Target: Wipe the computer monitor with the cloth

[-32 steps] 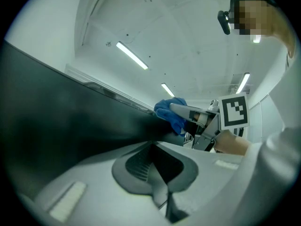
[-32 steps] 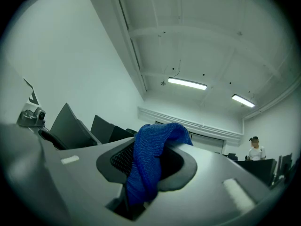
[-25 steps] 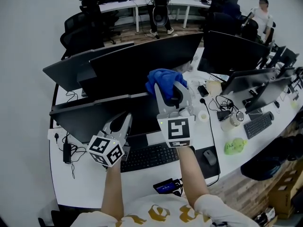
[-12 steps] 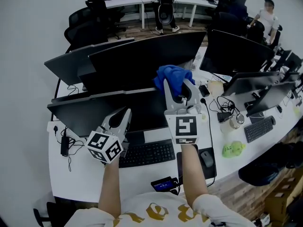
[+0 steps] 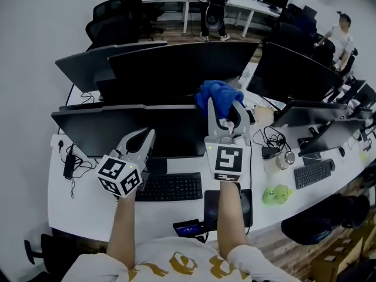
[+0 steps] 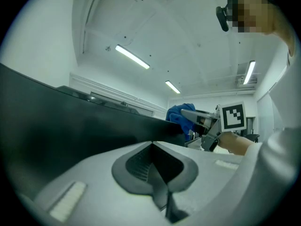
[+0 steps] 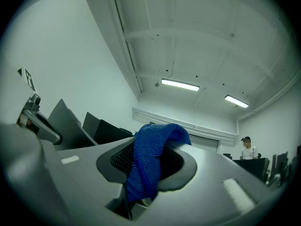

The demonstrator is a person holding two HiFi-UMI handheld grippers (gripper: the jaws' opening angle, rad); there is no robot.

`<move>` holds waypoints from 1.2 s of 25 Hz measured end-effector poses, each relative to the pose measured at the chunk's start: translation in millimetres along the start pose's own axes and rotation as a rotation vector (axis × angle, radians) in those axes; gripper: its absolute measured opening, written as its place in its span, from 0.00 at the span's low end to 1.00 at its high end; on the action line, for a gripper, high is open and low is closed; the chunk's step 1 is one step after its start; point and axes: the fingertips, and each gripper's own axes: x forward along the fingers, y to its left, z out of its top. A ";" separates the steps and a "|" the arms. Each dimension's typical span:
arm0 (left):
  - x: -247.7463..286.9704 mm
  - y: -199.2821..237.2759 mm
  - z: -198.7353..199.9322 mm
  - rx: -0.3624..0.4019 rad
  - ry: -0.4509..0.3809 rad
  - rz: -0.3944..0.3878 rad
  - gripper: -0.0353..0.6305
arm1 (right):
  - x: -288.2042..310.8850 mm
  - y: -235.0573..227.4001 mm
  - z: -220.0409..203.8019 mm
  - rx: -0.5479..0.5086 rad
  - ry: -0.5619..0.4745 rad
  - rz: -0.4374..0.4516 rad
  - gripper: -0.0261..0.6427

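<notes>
A black keyboard (image 5: 169, 187) lies on the white desk (image 5: 82, 207); a small device with a lit blue screen (image 5: 188, 228) sits near the desk's front edge; further right, a crumpled green thing (image 5: 276, 194) rests near a 2nd keyboard (image 5: 314, 173); cables (image 5: 271, 138) tangle behind; 1 person (image 5: 342, 35) stands far right; 2 ceiling lights (image 7: 180, 84) glow overhead.

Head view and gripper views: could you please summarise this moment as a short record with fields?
right tongs: shut on the blue cloth
left tongs: shut, empty, low before the monitor
cloth: bunched, by the monitor's top right corner; contact unclear
monitor: dark, upright on the desk
keyboard: on the desk below the monitor
</notes>
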 end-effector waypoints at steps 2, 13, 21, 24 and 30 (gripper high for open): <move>-3.2 -1.8 -2.5 0.007 0.006 0.017 0.05 | -4.0 -1.0 -1.6 -0.012 -0.001 0.003 0.25; -5.5 -12.7 -9.0 0.029 0.007 0.058 0.05 | -19.1 -27.0 -9.5 -0.019 -0.049 -0.048 0.25; 1.9 -22.1 -9.4 0.016 -0.009 0.024 0.05 | -27.2 -32.3 -22.1 0.064 -0.040 -0.057 0.24; 3.4 -20.8 -13.9 0.010 0.002 0.018 0.05 | -27.2 -34.9 -26.8 0.074 -0.026 -0.070 0.24; 3.6 -19.6 -15.6 0.008 -0.003 0.006 0.05 | -25.4 -37.2 -53.7 0.104 0.051 -0.073 0.24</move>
